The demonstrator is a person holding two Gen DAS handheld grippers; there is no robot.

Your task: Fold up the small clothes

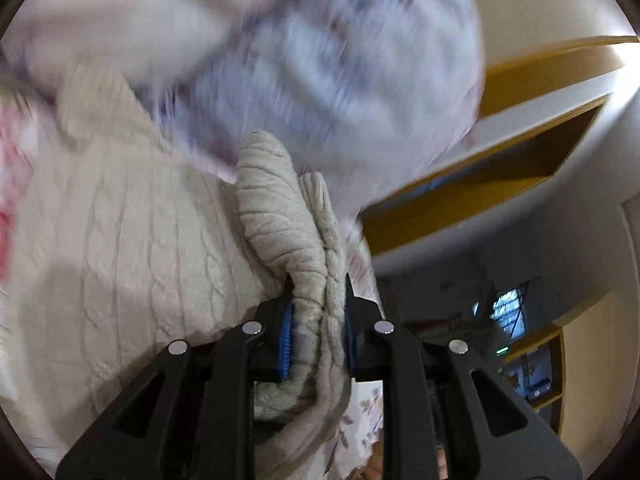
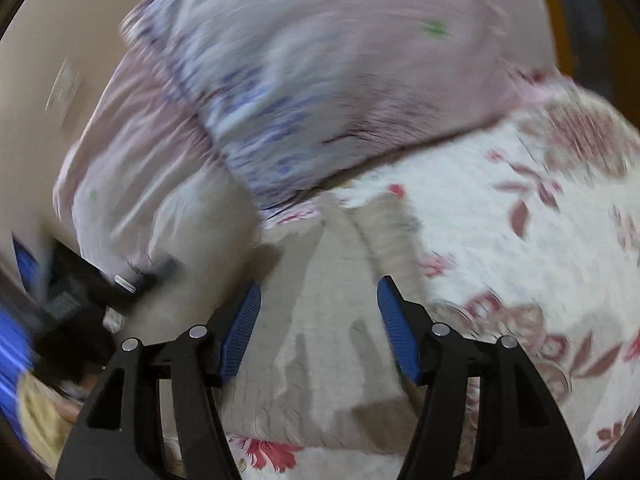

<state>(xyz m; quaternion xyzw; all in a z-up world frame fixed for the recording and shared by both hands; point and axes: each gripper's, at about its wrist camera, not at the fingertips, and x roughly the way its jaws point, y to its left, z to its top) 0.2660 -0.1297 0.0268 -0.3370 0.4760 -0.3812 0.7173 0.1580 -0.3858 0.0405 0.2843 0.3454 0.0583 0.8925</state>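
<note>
The left gripper [image 1: 318, 332] was clamped on a thick bunched edge of the knit [image 1: 132, 248], a cream cable-knit garment, its blue pads pressing the gathered ribbing from both sides. From that pinch the knit spread away to the left of the gripper, lifted and partly draped instead of lying flat. Beyond the knit sat the pillow [image 1: 340, 80], badly blurred, pale with blue and mauve print.

The right gripper [image 2: 318, 328] stood wide, nothing between its pads, with the knit [image 2: 320, 360] lying directly under it on the floral sheet [image 2: 520, 220]. In the right view the pillow [image 2: 320, 80] lay beyond the knit and the sheet spread to the right of it. At the far left of that view, beside the knit, a dark blurred shape was likely the left gripper, though I could not be sure.

The step in hand looked like carrying one edge of the knit across for a fold, one side held and the other free. The next move probably called for the right gripper to pin or take the opposite edge, so the fold landed square on the sheet without dragging the whole garment along.
</note>
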